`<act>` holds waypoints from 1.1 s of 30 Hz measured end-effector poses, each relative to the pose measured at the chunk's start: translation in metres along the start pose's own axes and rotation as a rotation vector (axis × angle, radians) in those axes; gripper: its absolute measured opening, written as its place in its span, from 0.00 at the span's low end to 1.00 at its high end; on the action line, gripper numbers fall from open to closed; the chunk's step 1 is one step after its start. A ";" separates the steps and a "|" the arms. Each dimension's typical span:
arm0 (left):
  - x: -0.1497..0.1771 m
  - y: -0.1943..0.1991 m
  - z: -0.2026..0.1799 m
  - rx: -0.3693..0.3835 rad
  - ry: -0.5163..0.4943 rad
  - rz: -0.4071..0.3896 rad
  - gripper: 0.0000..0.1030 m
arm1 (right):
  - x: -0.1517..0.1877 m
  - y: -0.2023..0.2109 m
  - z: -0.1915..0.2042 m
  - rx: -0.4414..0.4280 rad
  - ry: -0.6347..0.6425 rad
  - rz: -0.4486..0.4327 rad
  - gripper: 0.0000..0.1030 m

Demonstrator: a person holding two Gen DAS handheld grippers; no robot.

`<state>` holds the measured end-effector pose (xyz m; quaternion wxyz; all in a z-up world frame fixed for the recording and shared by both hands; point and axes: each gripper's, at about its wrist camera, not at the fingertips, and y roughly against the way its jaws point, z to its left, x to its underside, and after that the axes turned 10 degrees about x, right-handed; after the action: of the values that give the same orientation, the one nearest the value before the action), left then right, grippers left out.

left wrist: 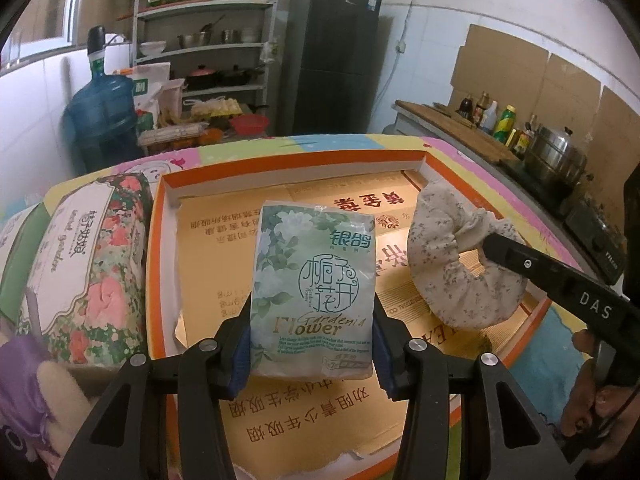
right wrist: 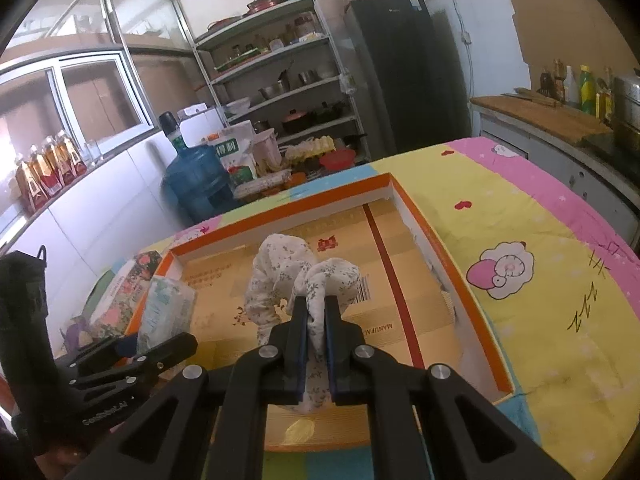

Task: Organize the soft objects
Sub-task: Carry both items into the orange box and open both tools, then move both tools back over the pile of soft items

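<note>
My left gripper is shut on a pale green tissue pack printed "Gardenia Flower", held above the orange-rimmed cardboard box. The pack also shows in the right wrist view, with the left gripper below it. My right gripper is shut on a white floral cloth ring, held over the box. In the left wrist view the ring hangs from the right gripper at the right.
A larger floral tissue pack lies left of the box, with a purple plush thing beside it. The table has a colourful cartoon cloth. Behind stand a water jug, shelves, a fridge and a counter with bottles.
</note>
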<state>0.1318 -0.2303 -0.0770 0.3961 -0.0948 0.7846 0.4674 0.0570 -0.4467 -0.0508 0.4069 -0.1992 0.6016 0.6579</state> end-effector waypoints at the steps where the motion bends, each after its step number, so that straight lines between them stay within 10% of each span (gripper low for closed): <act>1: 0.000 0.000 -0.001 0.000 -0.002 0.000 0.49 | 0.001 -0.001 0.000 0.004 0.002 0.002 0.09; 6: -0.002 0.003 -0.001 0.006 -0.002 -0.017 0.53 | 0.002 -0.002 0.001 0.027 0.007 0.009 0.12; 12: -0.002 0.014 -0.007 -0.009 -0.033 -0.060 0.66 | 0.003 0.002 0.003 0.060 0.022 -0.011 0.41; 33: 0.009 0.092 0.003 -0.135 -0.078 -0.172 0.68 | 0.001 0.042 0.040 0.029 0.073 -0.093 0.42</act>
<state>0.0798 -0.1754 -0.0233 0.4576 -0.1700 0.7244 0.4868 0.0325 -0.4059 -0.0172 0.4175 -0.2449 0.6156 0.6219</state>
